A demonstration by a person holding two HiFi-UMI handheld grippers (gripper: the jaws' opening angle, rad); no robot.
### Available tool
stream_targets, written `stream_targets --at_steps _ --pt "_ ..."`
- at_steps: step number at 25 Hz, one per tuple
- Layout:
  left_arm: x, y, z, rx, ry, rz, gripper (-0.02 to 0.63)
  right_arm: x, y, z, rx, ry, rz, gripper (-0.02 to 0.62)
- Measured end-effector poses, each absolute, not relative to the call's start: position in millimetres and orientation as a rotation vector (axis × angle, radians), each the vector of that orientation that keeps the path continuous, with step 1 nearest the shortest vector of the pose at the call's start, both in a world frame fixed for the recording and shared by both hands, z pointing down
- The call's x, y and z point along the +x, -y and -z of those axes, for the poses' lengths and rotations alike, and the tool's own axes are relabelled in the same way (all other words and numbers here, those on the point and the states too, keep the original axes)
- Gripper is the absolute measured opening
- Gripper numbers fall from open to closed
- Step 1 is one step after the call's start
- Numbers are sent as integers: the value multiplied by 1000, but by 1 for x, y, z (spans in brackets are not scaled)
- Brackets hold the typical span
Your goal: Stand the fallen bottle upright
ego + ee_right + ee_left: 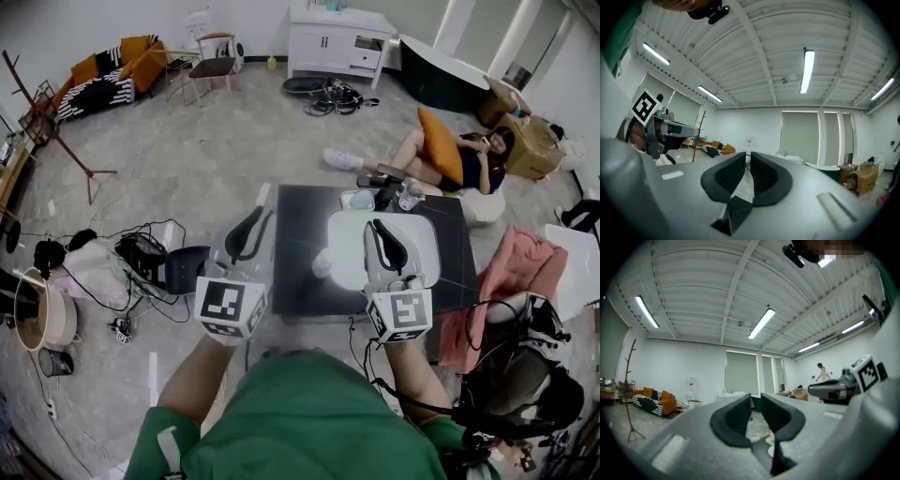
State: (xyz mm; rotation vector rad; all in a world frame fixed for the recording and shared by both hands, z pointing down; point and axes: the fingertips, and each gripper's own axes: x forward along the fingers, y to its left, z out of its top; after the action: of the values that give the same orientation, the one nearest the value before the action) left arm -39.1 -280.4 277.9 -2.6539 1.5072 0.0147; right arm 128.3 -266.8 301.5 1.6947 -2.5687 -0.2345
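left gripper [755,397] and right gripper [747,155] are held high over the table [300,234], jaws slightly apart, nothing gripped. a pale object [322,265] at the left edge of the white tray [427,234] is judged to be the bottle. it could be knocked off by a misjudged descent. the contents of the clear cup [410,195] cannot be told.

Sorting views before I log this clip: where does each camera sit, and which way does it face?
Head view: on the person's head, steeply down at the dark table; left gripper, right gripper, green sleeves show.
Left gripper view: on that gripper, level across the room; own jaws show.
Right gripper view: likewise; own jaws show.
Shared: the orange sofa, in all three.
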Motion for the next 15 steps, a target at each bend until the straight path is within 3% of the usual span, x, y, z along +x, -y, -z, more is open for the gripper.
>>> stream_targets --at_steps 15 --pt "-39 283 -279 -2615 -1507 -11 55 135 263 -287 1691 2598 375 32"
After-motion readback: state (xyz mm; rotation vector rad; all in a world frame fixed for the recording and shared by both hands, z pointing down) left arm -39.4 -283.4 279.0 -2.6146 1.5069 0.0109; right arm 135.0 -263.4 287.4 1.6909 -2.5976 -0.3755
